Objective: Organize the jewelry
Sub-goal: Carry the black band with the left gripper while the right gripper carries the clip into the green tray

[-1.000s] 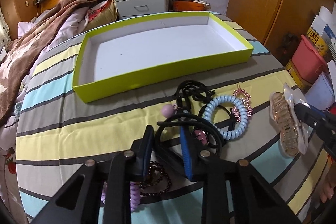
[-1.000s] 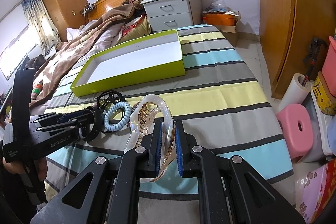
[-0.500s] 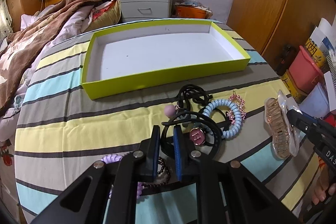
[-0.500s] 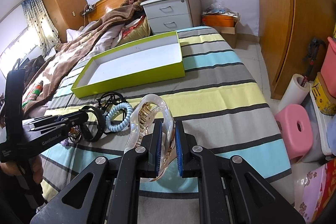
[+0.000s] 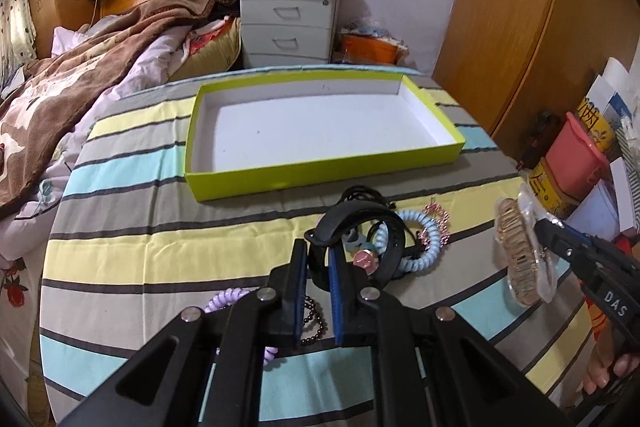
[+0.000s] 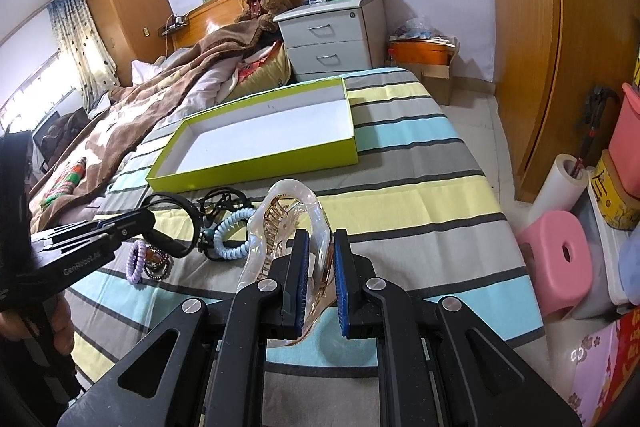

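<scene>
Left gripper (image 5: 318, 263) pinches the black bangle (image 5: 356, 223) by a thin edge above the jewelry pile, right gripper (image 6: 319, 259) clamps the clear hair claw (image 6: 288, 223), box (image 5: 320, 173) empty; bangle may slip or, apparently, snag the blue coil tie (image 5: 420, 247).

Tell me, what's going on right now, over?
Left gripper shut on black hair band, lifting. Right gripper shut on clear hair claw. Green tray empty, path open.
</scene>
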### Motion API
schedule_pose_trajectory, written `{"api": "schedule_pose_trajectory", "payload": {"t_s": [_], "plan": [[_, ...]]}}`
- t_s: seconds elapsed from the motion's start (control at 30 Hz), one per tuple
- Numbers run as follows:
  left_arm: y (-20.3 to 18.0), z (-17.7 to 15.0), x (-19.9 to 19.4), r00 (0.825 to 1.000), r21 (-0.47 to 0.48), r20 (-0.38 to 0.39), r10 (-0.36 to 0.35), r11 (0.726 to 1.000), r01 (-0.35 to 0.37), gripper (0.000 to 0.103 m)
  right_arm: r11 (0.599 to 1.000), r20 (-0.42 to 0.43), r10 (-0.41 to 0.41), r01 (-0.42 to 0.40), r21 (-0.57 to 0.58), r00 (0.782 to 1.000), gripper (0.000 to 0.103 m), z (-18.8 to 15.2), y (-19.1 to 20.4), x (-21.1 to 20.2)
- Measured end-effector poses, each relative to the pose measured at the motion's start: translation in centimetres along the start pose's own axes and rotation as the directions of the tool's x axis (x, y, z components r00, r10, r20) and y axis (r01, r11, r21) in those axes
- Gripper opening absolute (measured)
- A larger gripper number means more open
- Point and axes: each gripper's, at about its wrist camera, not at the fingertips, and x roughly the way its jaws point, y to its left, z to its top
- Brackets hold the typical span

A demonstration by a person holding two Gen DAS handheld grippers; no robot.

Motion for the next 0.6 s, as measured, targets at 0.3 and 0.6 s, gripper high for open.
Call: {"api": "schedule_pose_trajectory", "payload": {"t_s": [0.3,0.6], "plan": [[0.2,0.8,-1.4,0.999,-0.007,0.039,0.012,1.000,-0.012,0.011,1.000,0.026,0.000,0.001,-0.023,1.000,0.012,1.0,0.8,-0.7],[1.0,3.3,-2.6,0.997,-0.020,0.082,0.002,1.000,-0.001,0.011,0.998,0.068,-0.002,0.006,-0.061,0.998,0.012,4.2,1.8,-1.0]]}}
